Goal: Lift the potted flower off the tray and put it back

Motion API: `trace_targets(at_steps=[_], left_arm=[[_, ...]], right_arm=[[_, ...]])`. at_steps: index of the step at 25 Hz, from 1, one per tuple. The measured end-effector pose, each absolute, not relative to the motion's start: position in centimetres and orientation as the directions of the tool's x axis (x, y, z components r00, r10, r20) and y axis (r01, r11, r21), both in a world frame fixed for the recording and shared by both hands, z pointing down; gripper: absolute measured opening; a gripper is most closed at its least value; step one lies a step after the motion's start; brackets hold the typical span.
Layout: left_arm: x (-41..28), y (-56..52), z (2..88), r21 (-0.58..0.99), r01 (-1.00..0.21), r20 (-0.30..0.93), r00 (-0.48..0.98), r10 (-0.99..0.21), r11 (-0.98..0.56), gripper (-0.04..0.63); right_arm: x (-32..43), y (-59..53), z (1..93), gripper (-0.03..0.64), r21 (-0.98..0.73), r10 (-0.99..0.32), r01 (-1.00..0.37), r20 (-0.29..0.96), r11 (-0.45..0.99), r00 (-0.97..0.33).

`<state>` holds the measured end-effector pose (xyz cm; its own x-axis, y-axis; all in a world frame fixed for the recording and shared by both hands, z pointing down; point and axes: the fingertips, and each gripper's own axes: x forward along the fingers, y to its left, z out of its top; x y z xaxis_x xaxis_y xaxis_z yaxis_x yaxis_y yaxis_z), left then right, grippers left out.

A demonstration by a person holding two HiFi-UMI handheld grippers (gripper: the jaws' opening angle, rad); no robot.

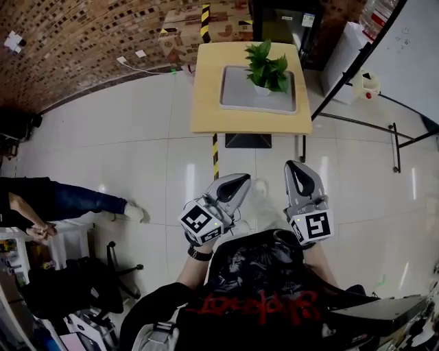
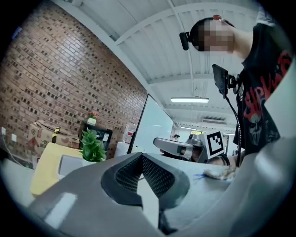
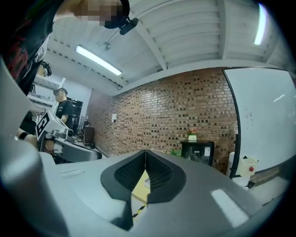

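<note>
The potted flower (image 1: 267, 68), green leaves in a small white pot, stands on the grey tray (image 1: 236, 96) on a light wooden table (image 1: 206, 103) far ahead of me. In the left gripper view the plant (image 2: 92, 146) and the tray (image 2: 69, 164) lie at the left, well beyond the jaws. My left gripper (image 1: 241, 179) and right gripper (image 1: 295, 166) hang side by side close to my body, over the floor and short of the table. Both are shut, tips touching, with nothing between them (image 2: 141, 155) (image 3: 145, 152).
A yellow-black tape line (image 1: 215, 154) runs across the glossy white floor toward the table. Cardboard boxes (image 1: 185, 31) and a black cabinet (image 1: 281, 20) stand behind it. A whiteboard stand (image 1: 384, 127) is at the right. A seated person (image 1: 62, 202) and a chair (image 1: 116, 271) are at the left.
</note>
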<state>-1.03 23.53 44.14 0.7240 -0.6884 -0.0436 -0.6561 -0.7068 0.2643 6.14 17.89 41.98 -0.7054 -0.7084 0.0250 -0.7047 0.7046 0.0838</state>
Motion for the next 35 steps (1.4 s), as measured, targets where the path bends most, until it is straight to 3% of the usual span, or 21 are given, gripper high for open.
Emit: trace_targets(at_steps=[2, 6, 10, 12, 14, 15, 18, 22, 27, 29, 35], left_arm=[[-1.0, 20.2, 44.9, 0.259, -0.67, -0.025, 0.715, -0.698, -0.696, -0.008], [-2.1, 13.2, 44.5, 0.246, -0.723, 0.018, 0.669, -0.743, -0.646, -0.008], [-3.3, 7.7, 43.1, 0.253, -0.762, 0.031, 0.622, -0.782, -0.596, -0.008], [-4.0, 5.4, 42.7, 0.298, -0.762, 0.034, 0.61, -0.792, -0.574, -0.008], [-4.3, 2.6, 42.5, 0.346, -0.757, 0.052, 0.605, -0.795, -0.554, -0.008], [-4.4, 1.0, 42.6, 0.358, -0.757, 0.072, 0.607, -0.792, -0.547, -0.008], [-5.4, -3.9, 43.4, 0.371, -0.742, 0.127, 0.637, -0.761, -0.559, -0.008], [-8.6, -9.0, 43.6, 0.353, -0.71, 0.154, 0.686, -0.711, -0.609, -0.008], [-12.3, -13.8, 41.3, 0.317, -0.669, 0.156, 0.736, -0.659, -0.672, -0.008], [-13.1, -15.3, 41.2, 0.302, -0.669, 0.165, 0.739, -0.653, -0.68, -0.008], [-13.1, -18.0, 41.4, 0.328, -0.675, 0.151, 0.728, -0.669, -0.66, -0.008]], right_arm=[[6.2, 13.9, 43.0, 0.022, 0.059, -0.707, -0.705, 0.012, 0.707, -0.707], [6.0, 4.8, 46.1, 0.12, -0.036, -0.708, -0.707, 0.005, 0.706, -0.707], [4.6, -2.4, 51.6, 0.221, -0.144, -0.69, -0.695, 0.093, 0.704, -0.718], [2.8, -5.9, 56.5, 0.362, -0.147, -0.681, -0.705, 0.184, 0.694, -0.709], [1.1, -9.9, 62.3, 0.558, -0.191, -0.654, -0.716, 0.301, 0.671, -0.694], [0.7, -12.2, 64.8, 0.592, -0.22, -0.643, -0.726, 0.348, 0.651, -0.682], [0.5, -19.3, 69.9, 0.592, -0.243, -0.673, -0.786, 0.413, 0.569, -0.614], [-0.9, -26.4, 72.9, 0.594, -0.194, -0.735, -0.838, 0.407, 0.51, -0.542], [-3.5, -33.3, 74.7, 0.592, -0.099, -0.744, -0.836, 0.408, 0.54, -0.529], [-4.5, -35.0, 74.5, 0.555, -0.083, -0.73, -0.822, 0.417, 0.563, -0.542], [-4.5, -34.2, 71.9, 0.545, -0.09, -0.729, -0.817, 0.404, 0.57, -0.553]])
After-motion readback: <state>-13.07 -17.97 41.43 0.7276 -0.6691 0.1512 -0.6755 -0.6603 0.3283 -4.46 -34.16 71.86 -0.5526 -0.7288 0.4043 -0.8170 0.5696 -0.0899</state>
